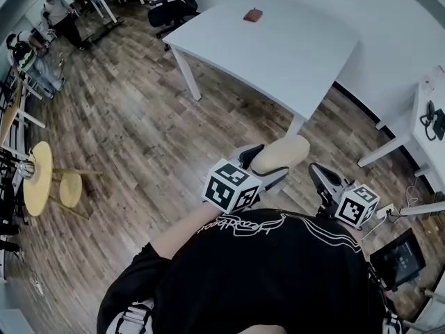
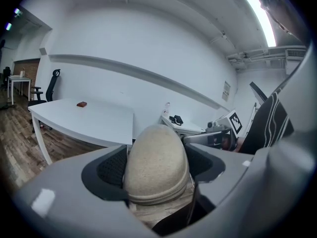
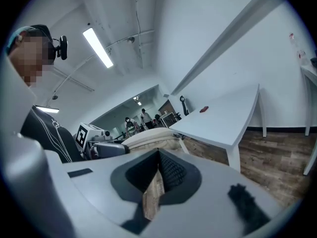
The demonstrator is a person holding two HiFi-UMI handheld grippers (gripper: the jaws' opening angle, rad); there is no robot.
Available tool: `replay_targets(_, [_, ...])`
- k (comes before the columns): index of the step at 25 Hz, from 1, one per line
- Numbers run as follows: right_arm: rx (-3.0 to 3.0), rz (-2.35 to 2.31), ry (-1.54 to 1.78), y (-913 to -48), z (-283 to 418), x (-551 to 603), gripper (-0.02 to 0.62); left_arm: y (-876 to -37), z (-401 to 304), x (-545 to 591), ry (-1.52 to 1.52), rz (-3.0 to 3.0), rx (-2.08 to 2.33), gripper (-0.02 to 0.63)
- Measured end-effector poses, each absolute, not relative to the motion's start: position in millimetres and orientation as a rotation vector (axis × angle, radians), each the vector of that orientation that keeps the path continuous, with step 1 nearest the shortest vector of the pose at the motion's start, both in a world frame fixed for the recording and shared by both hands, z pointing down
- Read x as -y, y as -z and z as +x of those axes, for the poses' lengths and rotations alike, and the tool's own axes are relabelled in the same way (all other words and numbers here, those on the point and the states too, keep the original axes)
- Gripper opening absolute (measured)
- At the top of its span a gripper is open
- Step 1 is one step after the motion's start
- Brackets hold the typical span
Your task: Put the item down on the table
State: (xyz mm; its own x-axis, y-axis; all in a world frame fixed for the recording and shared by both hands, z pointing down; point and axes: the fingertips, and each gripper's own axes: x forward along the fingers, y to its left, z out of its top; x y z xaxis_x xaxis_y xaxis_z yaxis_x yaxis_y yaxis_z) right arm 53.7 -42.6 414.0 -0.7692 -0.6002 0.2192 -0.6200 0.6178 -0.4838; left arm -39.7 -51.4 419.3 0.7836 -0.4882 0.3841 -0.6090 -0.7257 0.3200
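A beige, egg-shaped item [image 1: 281, 153] is clamped between the jaws of my left gripper [image 1: 268, 164], held in the air over the wooden floor, short of the white table [image 1: 292, 54]. In the left gripper view the item [image 2: 156, 162] fills the gap between the dark pads and the table [image 2: 94, 120] lies ahead to the left. My right gripper [image 1: 321, 177] hangs just right of it, jaws shut with nothing between them [image 3: 159, 171]. From the right gripper view the item [image 3: 148, 135] shows beyond the jaws.
A small brown object [image 1: 253, 14] lies on the table's far side. Office chairs [image 1: 170, 5] stand behind the table. Round wooden stools [image 1: 42, 179] are at the left, people [image 1: 42, 33] at the far left, and a second white desk [image 1: 427, 127] at the right.
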Motion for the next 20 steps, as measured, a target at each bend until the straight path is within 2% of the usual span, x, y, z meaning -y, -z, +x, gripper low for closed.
replay_targets(8, [2.771,1.041,-0.846,-421.7,47.2,79.0,0.006,-435.1,-53.0,85.6,-0.371,2.497,0.865,0.374])
replay_targets(20, [2.777,0.98,-0.936,-441.3,75.3,159.9,0.006,-452.4,-28.6,151.9,-0.404,2.428,0.924,0.374])
